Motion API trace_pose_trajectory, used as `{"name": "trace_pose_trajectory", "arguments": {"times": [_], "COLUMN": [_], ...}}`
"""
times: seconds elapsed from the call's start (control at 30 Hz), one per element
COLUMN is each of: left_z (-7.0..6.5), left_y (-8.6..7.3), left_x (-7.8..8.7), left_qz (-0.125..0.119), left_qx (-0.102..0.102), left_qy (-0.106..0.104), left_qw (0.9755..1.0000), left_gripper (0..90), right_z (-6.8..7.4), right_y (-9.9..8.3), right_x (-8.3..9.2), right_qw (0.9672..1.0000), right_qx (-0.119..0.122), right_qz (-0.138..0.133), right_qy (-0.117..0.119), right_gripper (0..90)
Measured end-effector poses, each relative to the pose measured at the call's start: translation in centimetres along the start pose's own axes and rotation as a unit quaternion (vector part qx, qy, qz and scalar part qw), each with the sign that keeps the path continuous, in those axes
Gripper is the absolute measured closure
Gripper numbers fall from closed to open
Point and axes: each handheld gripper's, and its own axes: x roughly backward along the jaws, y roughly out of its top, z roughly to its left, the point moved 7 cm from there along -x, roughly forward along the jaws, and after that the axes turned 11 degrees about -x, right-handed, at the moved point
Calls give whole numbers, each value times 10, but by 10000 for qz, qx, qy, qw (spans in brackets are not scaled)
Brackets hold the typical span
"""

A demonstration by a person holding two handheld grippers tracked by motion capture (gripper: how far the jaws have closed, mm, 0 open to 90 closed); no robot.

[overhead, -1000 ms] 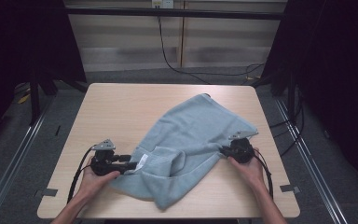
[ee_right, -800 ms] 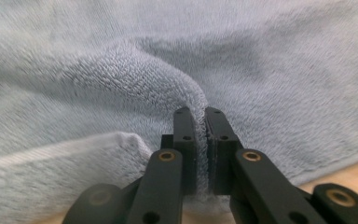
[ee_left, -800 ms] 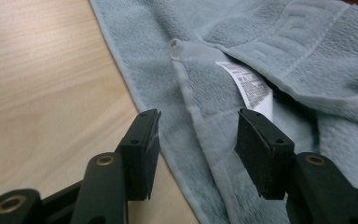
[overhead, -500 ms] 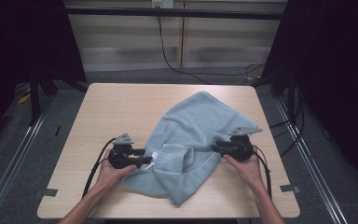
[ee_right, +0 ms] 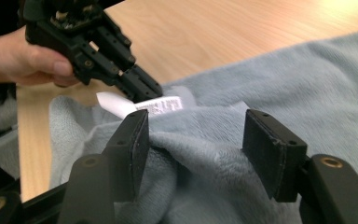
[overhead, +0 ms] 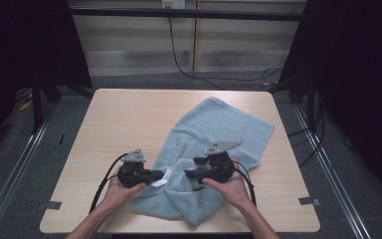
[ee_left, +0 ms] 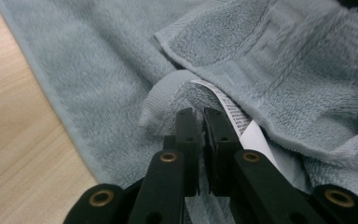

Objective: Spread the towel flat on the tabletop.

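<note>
Left gripper [ee_left: 200,116] pinching towel [ee_left: 98,60] edge by white tag [ee_left: 249,137]. Right gripper [ee_right: 193,140] just opened, fold between jaws, unsqueezed. Hold pinch tight, lift slowly.

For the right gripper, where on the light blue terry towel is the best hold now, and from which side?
Probably the raised fold of the light blue terry towel that bulges between the open right gripper, taken from the towel's right, as it already faces. The fold stands proud of the wooden table, so the jaws can close across it. The left gripper is shut on the hem by the white label.
</note>
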Motion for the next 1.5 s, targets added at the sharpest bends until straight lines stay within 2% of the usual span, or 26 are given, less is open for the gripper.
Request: {"name": "trace_pose_trajectory", "arguments": {"times": [0.03,0.17,0.23,0.3,0.37,0.43,0.47,0.53,0.6,0.67,0.8,0.9,1.0,1.1,1.17,1.2,1.23,1.3,1.33,1.4,1.43,1.5], "left_z": [-2,-2,-1,0,1,2,3,4,4,4,7,17,20,23,28,31,36,41,44,47,48,49], "left_y": [1,6,7,9,10,10,10,10,11,11,17,22,30,35,35,33,30,25,21,16,15,12], "left_x": [2,6,6,7,9,10,10,12,13,14,23,35,48,59,64,65,67,66,64,60,58,54], "left_qz": [-47,-132,-175,-230,-245,-261,-279,-306,-349,-366,-572,-776,-1040,-1222,-1264,-1281,-1244,-1184,-1152,-1041,-1002,-924], "left_qx": [6,74,107,137,135,128,127,157,187,164,194,355,381,412,472,521,552,610,659,676,686,708], "left_qy": [-35,14,62,44,56,68,57,72,40,67,161,343,400,473,608,652,723,755,770,799,809,816], "left_qw": [10000,9999,9998,9996,9996,9996,9995,9994,9992,9992,9980,9958,9930,9905,9890,9882,9881,9882,9882,9891,9893,9898], "left_gripper": [857,864,864,864,864,866,867,868,870,871,872,874,875,876,877,877,877,877,877,877,876,876], "right_z": [5,16,18,17,12,6,5,3,3,3,-2,-11,-21,-26,-32,-35,-39,-46,-46,-41,-35,-24], "right_y": [0,-6,-13,-19,-27,-38,-41,-42,-43,-44,-32,-19,-11,-10,-14,-18,-22,-32,-36,-43,-46,-44], "right_x": [0,-3,-8,-14,-21,-29,-31,-29,-26,-22,-3,22,48,67,75,78,81,86,87,85,82,75], "right_qw": [10000,9996,9994,9991,9983,9969,9965,9961,9956,9963,9992,9999,9989,9979,9974,9972,9969,9964,9963,9970,9979,9985], "right_qx": [52,-53,-8,49,-40,-25,-44,-63,-59,115,18,-81,-178,-227,-311,-326,-330,-455,-488,-552,-522,-480], "right_qz": [25,85,242,379,563,792,836,885,938,853,395,-33,-395,-578,-591,-572,-535,-509,-503,-417,-315,-262], "right_qy": [42,254,229,179,162,16,17,27,50,-39,-83,-144,-159,-165,-265,-348,-479,-499,-504,-348,-239,-72], "right_gripper": [416,406,400,393,380,377,381,442,586,664,687,679,681,667,673,741,709,781,769,659,591,523]}}
